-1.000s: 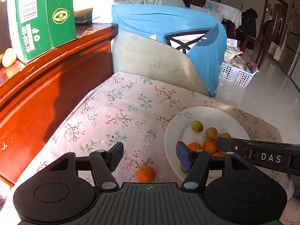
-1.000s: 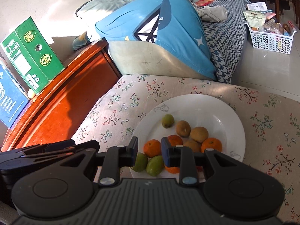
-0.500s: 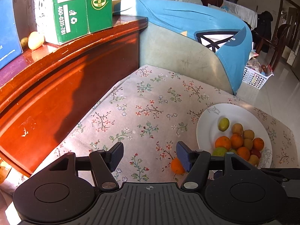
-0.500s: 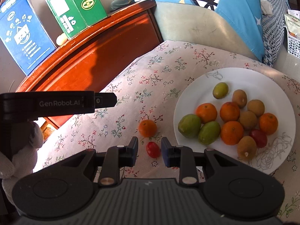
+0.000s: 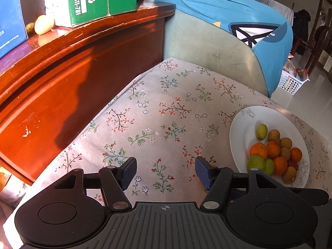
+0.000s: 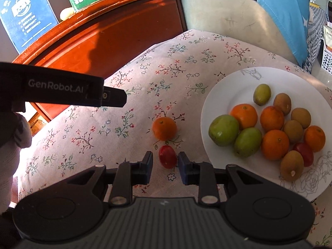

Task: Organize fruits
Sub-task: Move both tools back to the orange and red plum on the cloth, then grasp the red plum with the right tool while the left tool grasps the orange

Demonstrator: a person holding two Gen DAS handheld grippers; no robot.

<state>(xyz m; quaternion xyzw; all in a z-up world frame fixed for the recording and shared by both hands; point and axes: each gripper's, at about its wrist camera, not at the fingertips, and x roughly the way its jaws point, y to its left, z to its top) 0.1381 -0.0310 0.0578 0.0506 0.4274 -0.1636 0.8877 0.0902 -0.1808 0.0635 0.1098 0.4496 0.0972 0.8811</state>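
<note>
Around you: a red cabinet [image 6: 116, 31] on the left carries a green box [image 5: 93, 0] and a blue box [image 6: 25, 14]. Beyond the floral cloth [image 5: 166, 108] stands a chair [image 5: 207, 47] draped in blue fabric [image 5: 238, 14]. The white plate [image 6: 228, 87], on the right of the cloth, holds oranges, green fruits, brown ones and a red one. Your left gripper [image 5: 165, 173] hovers wide open over bare cloth, its body reaching across the right camera's view, left of the fruit. A loose orange [image 6: 164, 128] sits on the cloth beside the plate. Just nearer you lies the tomato [image 6: 167, 156], between your right gripper's [image 6: 165, 159] parted fingers, neither pad touching it.
</note>
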